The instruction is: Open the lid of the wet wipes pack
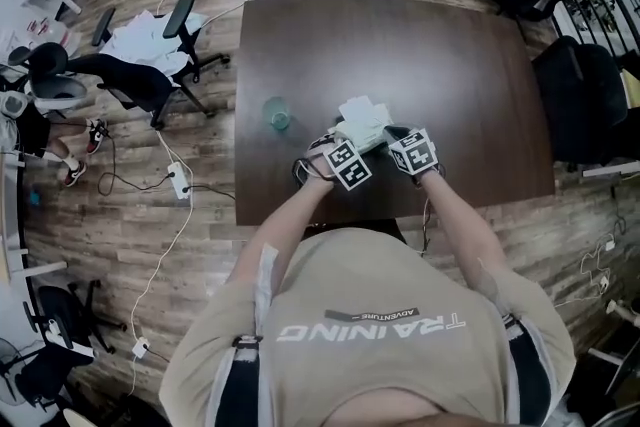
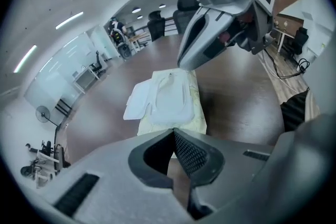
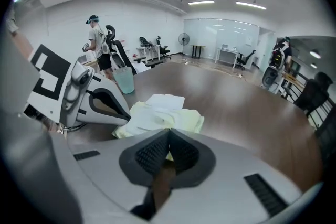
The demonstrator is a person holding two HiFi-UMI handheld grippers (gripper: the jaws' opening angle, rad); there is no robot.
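Observation:
The wet wipes pack (image 1: 362,120) is pale yellow and lies on the dark table (image 1: 470,65). Its white lid (image 2: 137,102) is flipped open to one side; the same lid (image 3: 166,102) shows at the pack's far end in the right gripper view. My left gripper (image 2: 173,132) is shut, and its tips sit at the pack's (image 2: 173,99) near edge. Nothing shows between its pads. My right gripper (image 3: 168,136) is also shut and holds nothing; it hovers just short of the pack (image 3: 163,118). In the head view the left gripper (image 1: 333,137) and right gripper (image 1: 392,130) flank the pack's near side.
A translucent green cup (image 1: 279,115) stands on the table left of the pack, also in the right gripper view as the cup (image 3: 125,80). Office chairs (image 1: 150,75) and cables surround the table. People stand in the room's background (image 3: 97,42).

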